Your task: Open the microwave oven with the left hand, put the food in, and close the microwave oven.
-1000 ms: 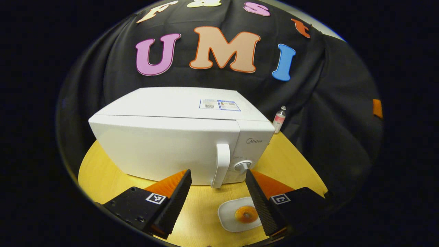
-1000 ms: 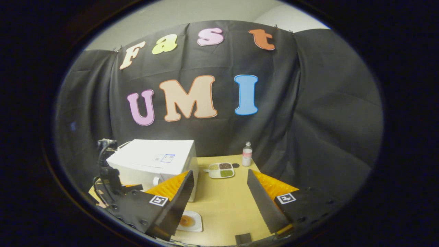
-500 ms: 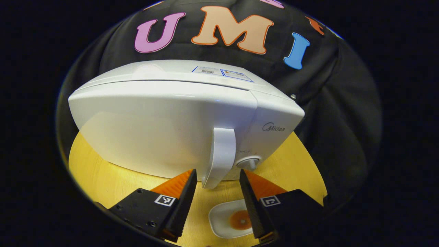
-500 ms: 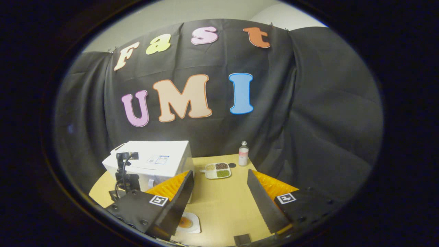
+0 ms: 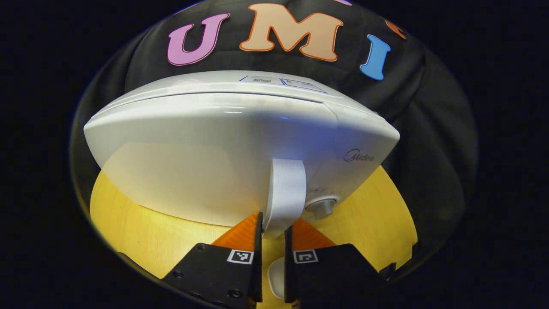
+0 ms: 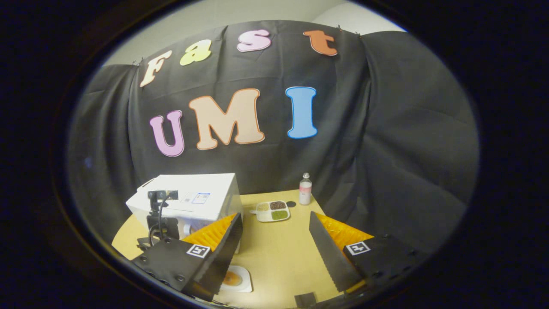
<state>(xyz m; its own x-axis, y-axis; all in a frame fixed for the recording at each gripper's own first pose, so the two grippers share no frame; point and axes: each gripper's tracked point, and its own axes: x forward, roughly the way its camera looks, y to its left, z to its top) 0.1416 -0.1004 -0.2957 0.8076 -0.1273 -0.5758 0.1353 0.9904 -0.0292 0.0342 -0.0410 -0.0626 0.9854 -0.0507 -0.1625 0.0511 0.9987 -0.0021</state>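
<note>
The white microwave [image 5: 206,163] stands close in front in the left gripper view, its door closed. My left gripper [image 5: 273,224] is shut on the lower end of the door handle [image 5: 285,193], one finger on each side. A sliver of the white plate [image 5: 274,277] shows between the fingers. In the right gripper view the plate with orange food [image 6: 233,279] lies on the table in front of the microwave [image 6: 193,197]. My right gripper [image 6: 274,214] hangs open above the table, holding nothing.
The round wooden table [image 6: 279,249] carries a compartment tray [image 6: 272,210] and a small bottle [image 6: 305,189] at the back. A control knob [image 5: 321,207] sits right of the handle. The black cloth wall stands behind.
My left gripper has moved in to the microwave and its fingers have shut around the handle's lower end. The right gripper has barely shifted and stays open.
</note>
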